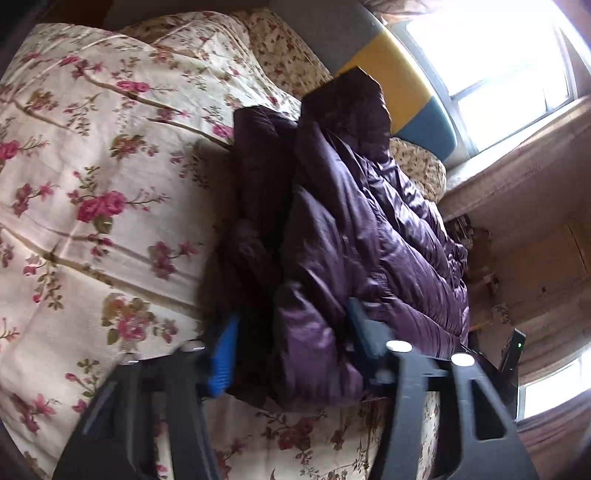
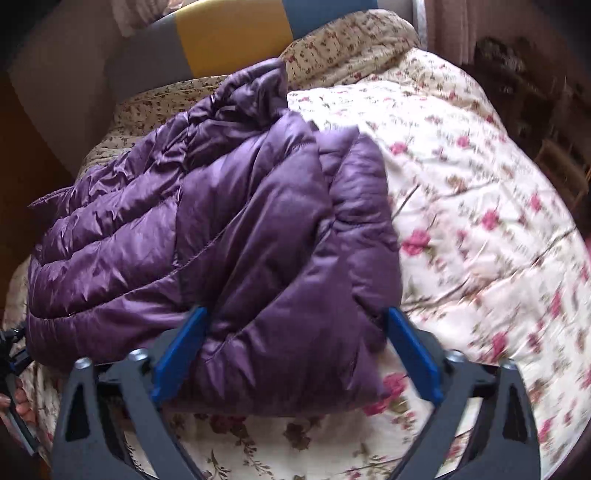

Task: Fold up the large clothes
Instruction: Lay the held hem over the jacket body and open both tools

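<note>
A puffy purple jacket [image 1: 351,221] lies partly folded on a floral quilt [image 1: 92,184]. In the left wrist view, my left gripper [image 1: 291,343] straddles the jacket's near fold, and the fabric fills the gap between its blue pads [image 1: 223,354] and touches both. In the right wrist view, the jacket [image 2: 221,240] is bunched in thick layers. My right gripper [image 2: 295,354] stands wide around its near corner. The left pad [image 2: 181,354] rests against the fabric. The right pad [image 2: 413,354] stands clear, with quilt [image 2: 480,221] showing beside it.
A grey, yellow and blue headboard [image 1: 391,74] [image 2: 229,33] stands behind the bed, and small-flowered bedding [image 2: 351,48] is piled against it. A bright window [image 1: 498,55] and ledge lie to the right. A hand [image 2: 18,402] shows at the lower left edge of the right wrist view.
</note>
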A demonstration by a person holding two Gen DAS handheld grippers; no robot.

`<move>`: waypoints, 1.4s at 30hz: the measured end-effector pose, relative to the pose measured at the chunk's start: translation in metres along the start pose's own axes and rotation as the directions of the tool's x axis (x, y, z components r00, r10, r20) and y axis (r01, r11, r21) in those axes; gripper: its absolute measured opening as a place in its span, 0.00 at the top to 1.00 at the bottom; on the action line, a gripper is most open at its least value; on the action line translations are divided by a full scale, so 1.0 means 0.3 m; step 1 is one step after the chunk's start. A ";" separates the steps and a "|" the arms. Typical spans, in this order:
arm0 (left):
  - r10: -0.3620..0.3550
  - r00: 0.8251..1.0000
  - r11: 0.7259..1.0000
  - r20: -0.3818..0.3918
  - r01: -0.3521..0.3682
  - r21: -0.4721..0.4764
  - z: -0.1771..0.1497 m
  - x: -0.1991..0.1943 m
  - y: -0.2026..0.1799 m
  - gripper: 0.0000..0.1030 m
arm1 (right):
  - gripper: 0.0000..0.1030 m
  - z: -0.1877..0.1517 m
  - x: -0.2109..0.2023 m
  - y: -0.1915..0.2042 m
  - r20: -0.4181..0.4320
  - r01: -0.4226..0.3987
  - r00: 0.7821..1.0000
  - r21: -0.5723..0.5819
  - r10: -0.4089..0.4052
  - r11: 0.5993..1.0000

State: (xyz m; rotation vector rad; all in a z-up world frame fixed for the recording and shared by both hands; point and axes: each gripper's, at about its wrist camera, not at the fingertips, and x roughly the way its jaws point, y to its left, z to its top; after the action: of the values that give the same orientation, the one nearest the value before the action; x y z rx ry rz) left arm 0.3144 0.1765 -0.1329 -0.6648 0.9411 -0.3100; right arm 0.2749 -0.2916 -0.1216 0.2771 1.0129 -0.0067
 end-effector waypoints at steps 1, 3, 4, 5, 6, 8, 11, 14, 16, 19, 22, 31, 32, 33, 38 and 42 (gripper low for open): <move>0.007 1.000 1.000 0.000 -0.006 0.015 -0.002 0.001 -0.009 0.67 | 0.34 -0.003 -0.001 0.006 0.002 -0.005 1.000 0.000 0.005 1.000; 0.013 1.000 0.999 -0.002 -0.013 0.041 -0.008 -0.004 -0.023 0.75 | 0.49 -0.009 -0.010 0.024 0.005 -0.006 1.000 -0.018 0.006 1.000; 0.014 1.000 0.999 -0.002 -0.014 0.050 -0.009 -0.007 -0.025 0.79 | 0.60 -0.012 -0.017 0.035 0.007 -0.003 1.000 -0.035 0.003 0.999; 0.012 1.000 0.998 -0.003 -0.012 0.055 -0.008 -0.008 -0.026 0.81 | 0.71 -0.017 -0.031 0.047 0.014 0.009 1.000 -0.062 -0.008 0.998; 0.011 1.000 0.998 -0.004 -0.011 0.063 -0.011 -0.016 -0.031 0.83 | 0.75 -0.021 -0.038 0.056 0.017 0.016 1.000 -0.074 -0.015 0.997; 0.010 1.000 0.997 -0.003 -0.010 0.077 -0.022 -0.036 -0.036 0.86 | 0.83 -0.037 -0.062 0.069 0.025 0.026 0.999 -0.102 -0.023 0.994; 0.017 1.000 0.995 -0.007 -0.017 0.101 -0.045 -0.066 -0.044 0.87 | 0.86 -0.069 -0.104 0.094 0.036 0.042 0.999 -0.140 -0.037 0.989; 0.020 1.000 0.994 -0.011 -0.019 0.108 -0.081 -0.112 -0.038 0.87 | 0.86 -0.133 -0.154 0.110 0.031 0.044 0.999 -0.172 -0.039 0.984; 0.020 1.000 0.994 -0.014 -0.018 0.112 -0.111 -0.145 -0.027 0.87 | 0.86 -0.178 -0.185 0.110 0.023 0.042 0.999 -0.189 -0.039 0.981; 0.024 0.999 0.992 -0.023 -0.021 0.121 -0.177 -0.202 -0.008 0.87 | 0.86 -0.263 -0.242 0.116 0.011 0.043 0.999 -0.224 -0.041 0.974; 0.023 0.999 0.992 -0.029 -0.019 0.126 -0.255 -0.263 0.007 0.87 | 0.86 -0.352 -0.294 0.119 0.000 0.041 0.999 -0.246 -0.043 0.968; 0.018 1.000 0.991 -0.021 -0.015 0.135 -0.497 -0.454 0.024 0.87 | 0.86 -0.581 -0.433 0.123 -0.011 0.071 0.997 -0.288 -0.077 0.955; 0.019 1.000 0.991 -0.019 -0.016 0.136 -0.514 -0.464 0.025 0.87 | 0.86 -0.605 -0.446 0.128 -0.008 0.078 0.996 -0.294 -0.084 0.953; 0.024 1.000 0.990 -0.014 -0.021 0.140 -0.544 -0.485 0.025 0.87 | 0.86 -0.624 -0.458 0.128 -0.007 0.081 0.996 -0.296 -0.087 0.952; 0.034 0.999 0.990 -0.017 -0.031 0.137 -0.634 -0.539 0.039 0.87 | 0.86 -0.744 -0.510 0.132 -0.003 0.111 0.993 -0.312 -0.118 0.944; 0.059 0.998 0.988 -0.026 -0.054 0.146 -0.678 -0.573 0.038 0.85 | 0.72 -0.780 -0.521 0.124 0.003 0.133 0.990 -0.310 -0.139 0.941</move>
State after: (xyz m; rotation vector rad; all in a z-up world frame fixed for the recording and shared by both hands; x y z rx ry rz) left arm 0.0492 0.1954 -0.1138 -0.5001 0.9547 -0.3359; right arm 0.0013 -0.2206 -0.0988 -0.0810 1.0338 0.0296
